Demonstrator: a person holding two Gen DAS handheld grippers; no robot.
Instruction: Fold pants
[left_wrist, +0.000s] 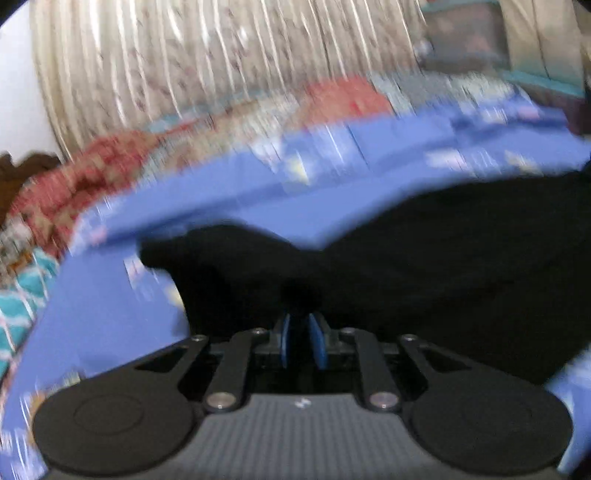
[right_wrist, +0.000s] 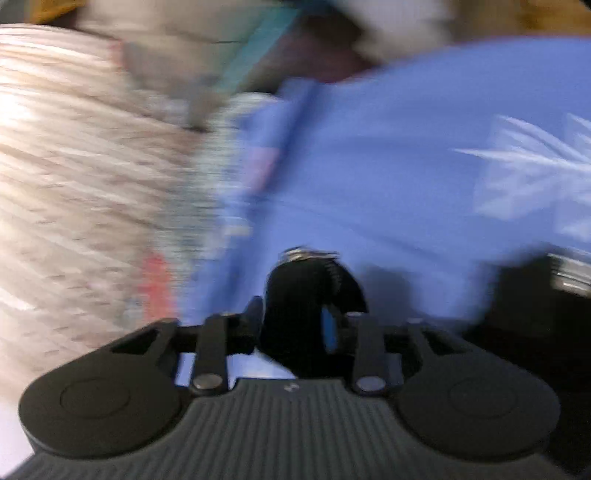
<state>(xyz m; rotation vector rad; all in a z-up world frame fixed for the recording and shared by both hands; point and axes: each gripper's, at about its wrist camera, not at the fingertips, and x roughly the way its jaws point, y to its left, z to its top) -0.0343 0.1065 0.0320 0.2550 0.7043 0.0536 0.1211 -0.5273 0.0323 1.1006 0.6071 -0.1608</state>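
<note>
The black pants (left_wrist: 424, 258) lie spread over a blue printed bedsheet (left_wrist: 258, 184) and fill the middle and right of the left wrist view. My left gripper (left_wrist: 303, 332) is shut on a fold of the black cloth, its blue pads pressed close together. In the right wrist view my right gripper (right_wrist: 295, 317) is shut on a bunched piece of the black pants (right_wrist: 299, 295) with a metal button at its top. More black cloth (right_wrist: 524, 295) lies at the right. Both views are blurred by motion.
A cream patterned curtain (left_wrist: 184, 62) hangs behind the bed. A red patterned cloth (left_wrist: 92, 173) and a teal patterned cloth (left_wrist: 22, 295) lie at the left edge of the sheet. The blue sheet (right_wrist: 406, 166) fills the right wrist view.
</note>
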